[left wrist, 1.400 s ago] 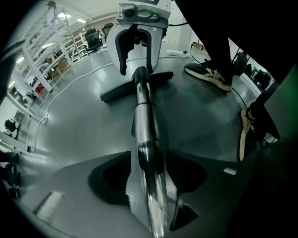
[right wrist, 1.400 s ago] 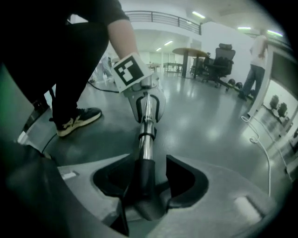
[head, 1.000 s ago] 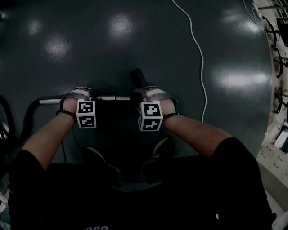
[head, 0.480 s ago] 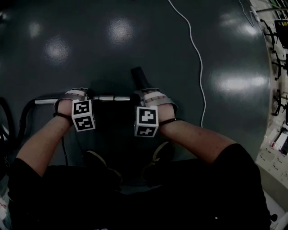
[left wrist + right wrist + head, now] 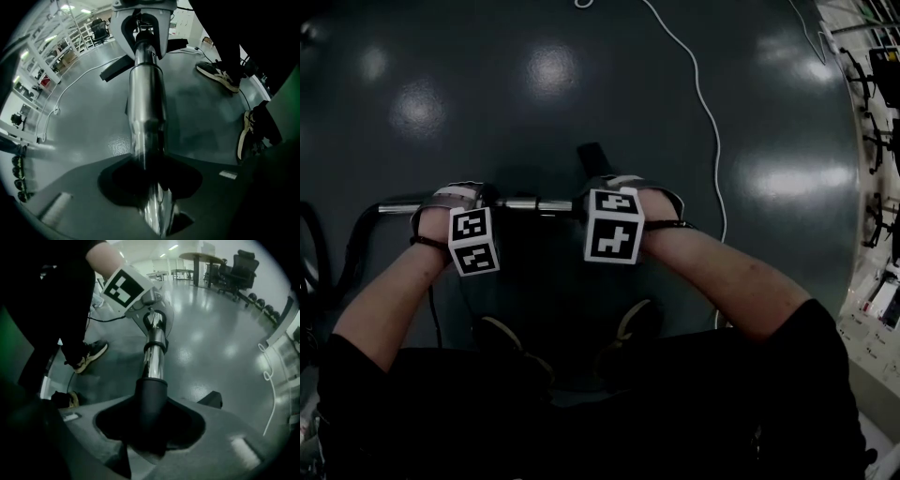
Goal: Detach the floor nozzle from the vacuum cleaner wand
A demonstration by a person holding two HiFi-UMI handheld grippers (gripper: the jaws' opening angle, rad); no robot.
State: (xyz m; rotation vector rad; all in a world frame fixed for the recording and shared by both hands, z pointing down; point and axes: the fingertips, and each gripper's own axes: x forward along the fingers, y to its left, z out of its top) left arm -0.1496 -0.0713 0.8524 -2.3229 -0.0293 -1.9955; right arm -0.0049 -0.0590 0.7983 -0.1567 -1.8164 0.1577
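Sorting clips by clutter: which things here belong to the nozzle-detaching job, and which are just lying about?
Job in hand:
wand
nozzle

Just lying about:
white cable
shelving
office chairs

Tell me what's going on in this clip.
A person stands over a vacuum cleaner wand, with a tool in each hand. The left tool is closing on the wand, whose shiny metal tube sits between its jaws. The right tool clamps the black collar at the nozzle end. The floor nozzle looks still joined to the wand, so nothing has come apart yet.
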